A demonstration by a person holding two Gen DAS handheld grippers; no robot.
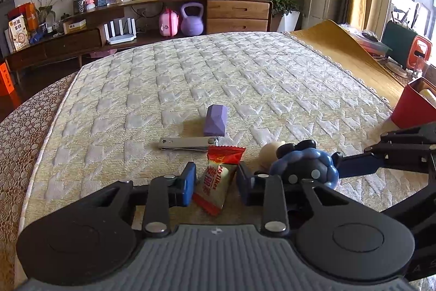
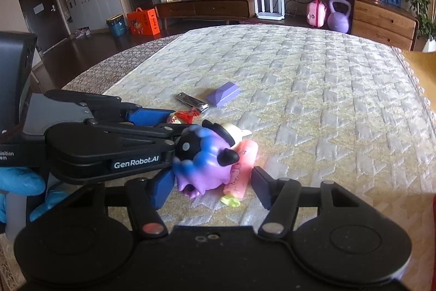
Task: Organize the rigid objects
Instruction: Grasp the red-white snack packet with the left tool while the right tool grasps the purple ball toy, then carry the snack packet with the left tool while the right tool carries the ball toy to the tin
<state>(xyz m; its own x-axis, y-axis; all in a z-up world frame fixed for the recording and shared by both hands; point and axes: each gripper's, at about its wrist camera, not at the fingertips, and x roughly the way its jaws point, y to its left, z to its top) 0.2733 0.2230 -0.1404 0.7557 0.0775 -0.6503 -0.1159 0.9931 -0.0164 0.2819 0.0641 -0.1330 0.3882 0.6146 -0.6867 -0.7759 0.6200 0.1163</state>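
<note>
On the quilted mattress (image 1: pixel 190 78) lie a red-and-cream candy packet (image 1: pixel 216 179), a metal nail clipper (image 1: pixel 188 143), a purple faceted block (image 1: pixel 214 120) and a blue-purple toy figure (image 1: pixel 305 168). My left gripper (image 1: pixel 216 183) is open with the candy packet between its fingers, on the mattress. In the right wrist view my right gripper (image 2: pixel 211 188) is open around the toy figure (image 2: pixel 203 158) and a pink tube (image 2: pixel 241 168) beside it. The clipper (image 2: pixel 192 102) and block (image 2: pixel 223 94) lie beyond. The left gripper's fingers (image 2: pixel 147 116) reach in from the left.
A red box (image 1: pixel 414 105) stands at the mattress's right edge next to a yellow mat (image 1: pixel 348 56). A wooden sideboard (image 1: pixel 169 18) with a kettlebell (image 1: pixel 192 19) and clutter runs along the far wall. A brown patterned cover (image 1: pixel 24 127) borders the mattress on the left.
</note>
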